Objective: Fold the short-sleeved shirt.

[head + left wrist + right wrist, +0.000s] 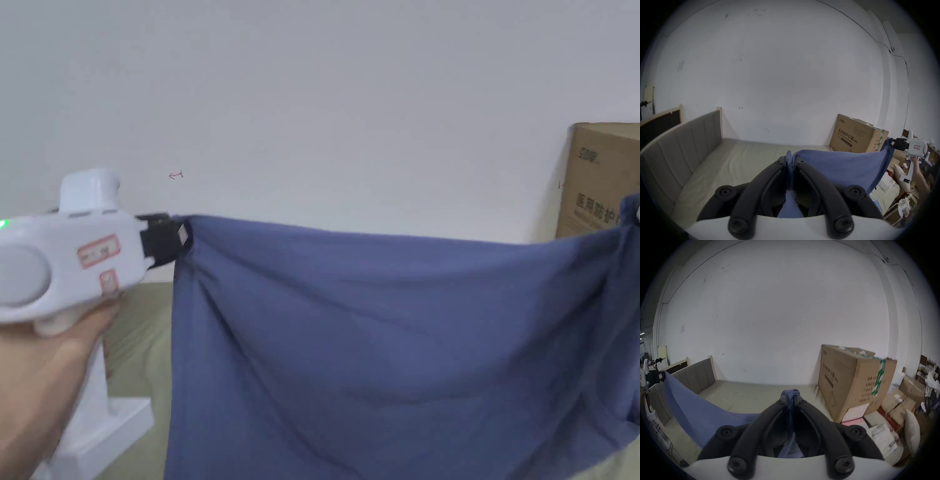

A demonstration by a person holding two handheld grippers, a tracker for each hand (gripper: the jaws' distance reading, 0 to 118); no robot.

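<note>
A blue short-sleeved shirt (387, 337) hangs stretched in the air above the bed. My left gripper (181, 236) is shut on its upper left corner, held in a hand at the left of the head view. In the left gripper view the jaws (790, 160) pinch a fold of blue cloth (843, 167), and the cloth runs right to the right gripper (892, 143). In the right gripper view the right gripper (791, 396) is shut on a bunched bit of shirt (696, 412). The left gripper (661, 376) shows far left there.
A bed with an olive sheet (740, 155) and a grey padded headboard (680, 138) lies below. A large cardboard box (854, 386) stands at the bed's right end against the white wall. Stacked boxes and a pillow (912, 431) crowd the floor to the right.
</note>
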